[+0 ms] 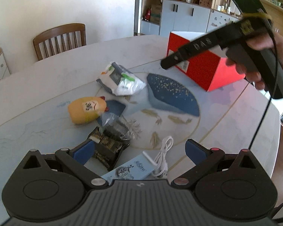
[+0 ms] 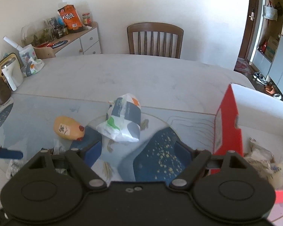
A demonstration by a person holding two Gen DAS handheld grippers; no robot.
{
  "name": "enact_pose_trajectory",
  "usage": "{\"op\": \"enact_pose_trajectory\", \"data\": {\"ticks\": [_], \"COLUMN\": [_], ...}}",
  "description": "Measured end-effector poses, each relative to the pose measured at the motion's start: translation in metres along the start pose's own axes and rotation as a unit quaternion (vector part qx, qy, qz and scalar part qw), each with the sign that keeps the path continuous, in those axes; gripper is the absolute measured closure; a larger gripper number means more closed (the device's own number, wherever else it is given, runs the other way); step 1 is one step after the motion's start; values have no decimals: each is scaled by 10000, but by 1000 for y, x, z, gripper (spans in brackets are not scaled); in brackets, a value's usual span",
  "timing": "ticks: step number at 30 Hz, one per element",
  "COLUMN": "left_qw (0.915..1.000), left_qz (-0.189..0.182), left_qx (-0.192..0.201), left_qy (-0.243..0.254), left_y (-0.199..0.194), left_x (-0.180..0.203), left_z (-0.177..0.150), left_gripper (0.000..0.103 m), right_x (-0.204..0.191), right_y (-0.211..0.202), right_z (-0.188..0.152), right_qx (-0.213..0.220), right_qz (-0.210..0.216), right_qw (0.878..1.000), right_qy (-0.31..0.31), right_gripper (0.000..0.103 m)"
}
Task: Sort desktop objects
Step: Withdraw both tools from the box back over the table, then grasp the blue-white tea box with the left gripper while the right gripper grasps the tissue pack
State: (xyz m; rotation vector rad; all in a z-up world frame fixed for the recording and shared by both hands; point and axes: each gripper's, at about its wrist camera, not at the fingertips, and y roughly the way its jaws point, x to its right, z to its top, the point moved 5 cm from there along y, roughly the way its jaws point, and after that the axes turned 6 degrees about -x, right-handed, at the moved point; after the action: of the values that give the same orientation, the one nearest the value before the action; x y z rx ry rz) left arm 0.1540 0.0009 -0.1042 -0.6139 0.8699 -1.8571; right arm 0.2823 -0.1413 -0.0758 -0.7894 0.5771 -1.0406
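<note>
My left gripper (image 1: pixel 139 150) is open and empty, low over the table. Between and just beyond its fingers lie a black packet (image 1: pixel 107 146), a clear bag of dark items (image 1: pixel 115 126), a light blue card (image 1: pixel 130 169) and a coiled white cable (image 1: pixel 163 158). A yellow pouch (image 1: pixel 86 109) and a white plastic bag (image 1: pixel 122 81) lie farther off. My right gripper (image 2: pixel 137 152) is open and empty above the table. The white bag (image 2: pixel 122 122) and yellow pouch (image 2: pixel 68 130) lie ahead of it. The red box (image 2: pixel 230 124) stands open at its right, with crumpled packets (image 2: pixel 264 160) inside.
The right hand-held gripper (image 1: pixel 217 47) hangs over the red box (image 1: pixel 203 66) in the left wrist view. A wooden chair (image 2: pixel 154 39) stands behind the table (image 2: pixel 160 75). A kettle (image 2: pixel 11 73) and cluttered sideboard (image 2: pixel 75 37) are at far left.
</note>
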Motion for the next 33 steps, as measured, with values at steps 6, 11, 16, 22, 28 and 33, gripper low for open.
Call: {"op": "enact_pose_trajectory", "data": {"ticks": [6,11,16,22,28,33], "left_qw": [9998,9997,9997,9992,9986,9977], "left_qz": [-32,-73,-104,-226,-368,-464], "left_qx": [-97,-164,-176,-248,-303,-383], "left_qy": [167,156,126,203,216,321], "left_y": [5,10,15,21,26,31], "left_x": [-3,-13,-21,-27,-30,-28], "left_z": [-9,-16,-19,-23,-27,-30], "left_gripper": [0,1,3,10,27,37], "right_x": [-7,-11,-16,-23,-23,-21], "right_y": [21,41,64,89,113,128], "right_z": [15,27,37,44,47,44], "right_qx": [-78,-153,-266,-412,-580,-733], "right_qz": [34,-6,5,75,-11,-7], "right_qw": [9999,9998,9995,9990,9982,9972], "right_qy": [-65,-106,-156,-160,-136,-140], "right_gripper": [19,19,19,19,19,19]}}
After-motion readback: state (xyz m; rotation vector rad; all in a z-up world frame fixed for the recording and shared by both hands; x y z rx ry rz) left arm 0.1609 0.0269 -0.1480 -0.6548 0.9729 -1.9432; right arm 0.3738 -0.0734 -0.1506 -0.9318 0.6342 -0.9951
